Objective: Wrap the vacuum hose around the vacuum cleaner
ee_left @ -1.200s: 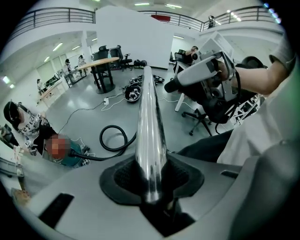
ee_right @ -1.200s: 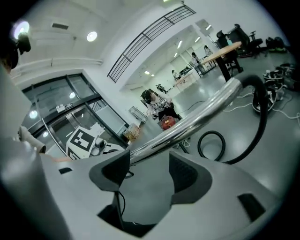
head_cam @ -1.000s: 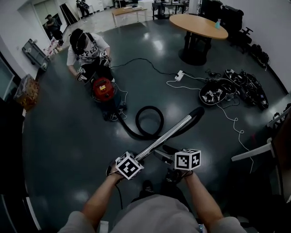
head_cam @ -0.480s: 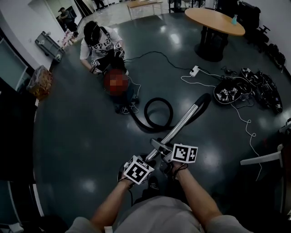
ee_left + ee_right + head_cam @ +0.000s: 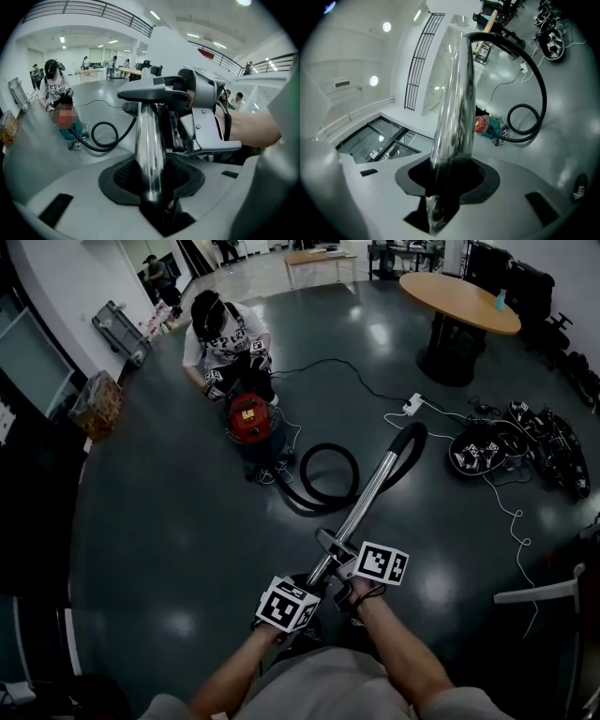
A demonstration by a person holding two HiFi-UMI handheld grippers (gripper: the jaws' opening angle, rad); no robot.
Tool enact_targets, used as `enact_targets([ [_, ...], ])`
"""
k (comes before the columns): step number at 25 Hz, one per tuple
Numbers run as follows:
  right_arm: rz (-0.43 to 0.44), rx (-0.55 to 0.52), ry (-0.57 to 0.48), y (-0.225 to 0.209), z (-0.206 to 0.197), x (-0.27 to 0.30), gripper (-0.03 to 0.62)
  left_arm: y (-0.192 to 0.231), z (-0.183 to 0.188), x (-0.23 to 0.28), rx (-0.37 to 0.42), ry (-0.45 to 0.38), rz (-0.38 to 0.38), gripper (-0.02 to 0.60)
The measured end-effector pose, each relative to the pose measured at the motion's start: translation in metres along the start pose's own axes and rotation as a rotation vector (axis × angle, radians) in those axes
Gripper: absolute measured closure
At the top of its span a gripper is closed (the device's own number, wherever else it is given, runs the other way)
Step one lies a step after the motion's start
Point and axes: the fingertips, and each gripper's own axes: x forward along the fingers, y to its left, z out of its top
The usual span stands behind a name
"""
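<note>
The left gripper [image 5: 151,183] is clamped on the chrome wand [image 5: 362,510] near its lower end, the dark pads pressing the tube from both sides at a middling gape, because the tube is that thick. The right gripper [image 5: 444,182] sits just beyond it along the same tube; its jaws have just been closing, the wand stands between them, and the pads look seated against the metal. Two grips close together on one rigid pipe probably serve to steer its far tip, which one grip alone would let swing. In the head view the wand runs from the grippers toward one o'clock, lifted off the dark floor [image 5: 159,521], and at its far end joins the black vacuum hose [image 5: 410,441]. The hose curves back toward twelve o'clock, lies in one slack loop on the floor, and reaches the red vacuum cleaner [image 5: 249,418] at about eleven o'clock, well apart from the grippers. None of the hose lies around the cleaner's body yet, so the wrapping looks barely begun; gathering the wand first seems a way to bring the free end toward the machine. A second person [image 5: 225,332] crouches right behind the cleaner with hands at it, perhaps steadying it against the pull of the hose
</note>
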Motion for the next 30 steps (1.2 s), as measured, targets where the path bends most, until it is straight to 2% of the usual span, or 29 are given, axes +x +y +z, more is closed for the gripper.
enact_targets([
  [5,-0.042,-0.069,0.055,-0.012,0.005,-0.001,0.459,-0.009,0.004,0.018,-0.059,-0.060,-0.041,0.428],
  [8,-0.051,-0.100,0.068,-0.014,0.016,-0.001,0.457,-0.016,0.013,0.026,-0.026,-0.056,-0.068,0.415],
  [13,-0.034,-0.174,0.123,-0.015,0.018,0.003,0.456,-0.028,0.021,0.034,0.050,-0.052,-0.074,0.308],
  [16,-0.014,-0.202,0.137,-0.014,0.025,0.010,0.456,-0.024,0.029,0.037,0.058,-0.051,-0.076,0.271],
  [21,-0.022,-0.198,0.134,-0.026,0.048,0.015,0.456,-0.024,0.027,0.027,0.036,0.006,-0.110,0.262],
  [24,-0.026,-0.209,0.135,-0.035,0.065,0.016,0.456,-0.024,0.026,0.025,0.018,0.002,-0.085,0.262],
  [30,-0.049,-0.271,0.159,-0.048,0.080,0.012,0.456,-0.026,0.027,0.022,0.053,-0.001,-0.024,0.264],
])
